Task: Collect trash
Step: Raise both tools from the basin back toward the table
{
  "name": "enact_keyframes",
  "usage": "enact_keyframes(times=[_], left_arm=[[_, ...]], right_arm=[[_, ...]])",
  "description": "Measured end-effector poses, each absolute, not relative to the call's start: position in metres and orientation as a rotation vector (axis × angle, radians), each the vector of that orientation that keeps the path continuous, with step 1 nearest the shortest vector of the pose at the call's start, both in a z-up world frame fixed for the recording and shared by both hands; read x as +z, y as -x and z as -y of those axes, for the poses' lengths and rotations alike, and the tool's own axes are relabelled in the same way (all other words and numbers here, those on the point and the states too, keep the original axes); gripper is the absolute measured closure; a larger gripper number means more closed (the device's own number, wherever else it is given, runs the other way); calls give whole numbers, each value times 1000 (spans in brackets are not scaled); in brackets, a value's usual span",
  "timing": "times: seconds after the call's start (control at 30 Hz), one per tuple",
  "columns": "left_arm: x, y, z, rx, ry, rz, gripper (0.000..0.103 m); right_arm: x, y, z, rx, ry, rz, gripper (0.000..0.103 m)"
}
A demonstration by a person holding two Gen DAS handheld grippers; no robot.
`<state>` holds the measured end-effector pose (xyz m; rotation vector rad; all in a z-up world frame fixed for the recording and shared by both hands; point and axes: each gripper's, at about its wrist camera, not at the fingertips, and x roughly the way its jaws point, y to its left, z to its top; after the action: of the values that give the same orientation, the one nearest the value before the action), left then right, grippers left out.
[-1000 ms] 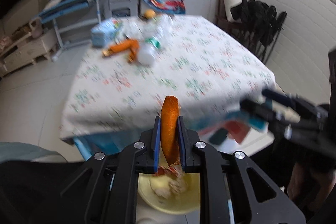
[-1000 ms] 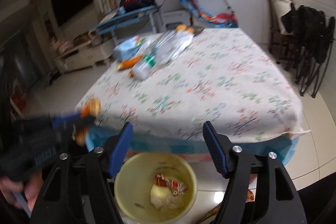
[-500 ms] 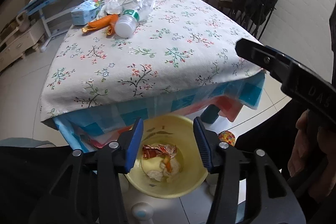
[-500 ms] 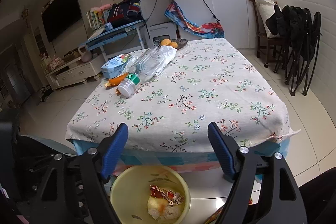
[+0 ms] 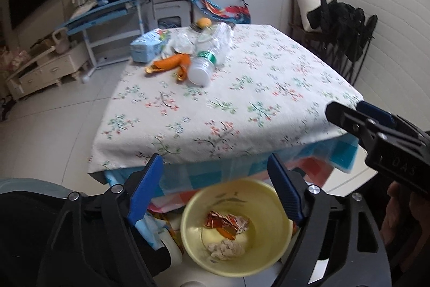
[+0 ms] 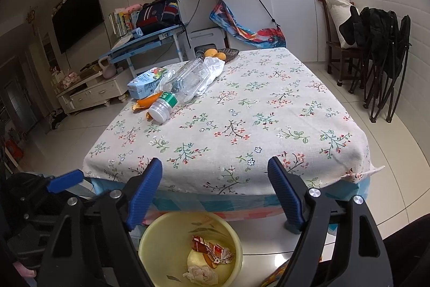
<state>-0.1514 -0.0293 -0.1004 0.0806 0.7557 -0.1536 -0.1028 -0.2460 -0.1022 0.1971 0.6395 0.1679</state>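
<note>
Below the worktop edge: a yellow bin stands on the floor, close to the near side of the worktop.
Bin contents: a crumpled red wrapper, a piece of orange peel and a wad of tissue lie at the bottom.
Left gripper: it hangs over the bin; its fingers have just been opening and now stand wide, with nothing between them.
Right gripper: it hangs near the same bin, a little apart from the left one; its fingers have also been opening and stand wide and empty.
Trash on the worktop: a clear plastic bottle lies on its side at the far left part, its cap end toward the cameras.
Beside the bottle: orange peels touch it, and a light blue tissue pack lies just behind them.
Far edge: a dish with oranges sits next to a crumpled white bag.
Cloth: a floral tablecloth covers the whole worktop.
</note>
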Motion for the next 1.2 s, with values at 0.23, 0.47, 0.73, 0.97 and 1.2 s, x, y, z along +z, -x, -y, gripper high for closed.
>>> enact_keyframes(times=[0.23,0.47,0.73,0.97,1.2], left_arm=[[-96,150,23,-101,-56,-728,21],[-94,150,21,-79,-53,-705,20],[-90,154,24,-72,-74,-671,18],[-86,154,21,-63,-64,-654,17],[-81,150,13,-41,-26,-643,16]], right_arm=[[-103,104,245,167,-194,-640,24],[-104,103,245,169,-192,-643,23],[-103,103,239,175,-192,-640,22],[-101,103,236,180,-194,-637,21],[-99,101,234,189,-211,-632,20]])
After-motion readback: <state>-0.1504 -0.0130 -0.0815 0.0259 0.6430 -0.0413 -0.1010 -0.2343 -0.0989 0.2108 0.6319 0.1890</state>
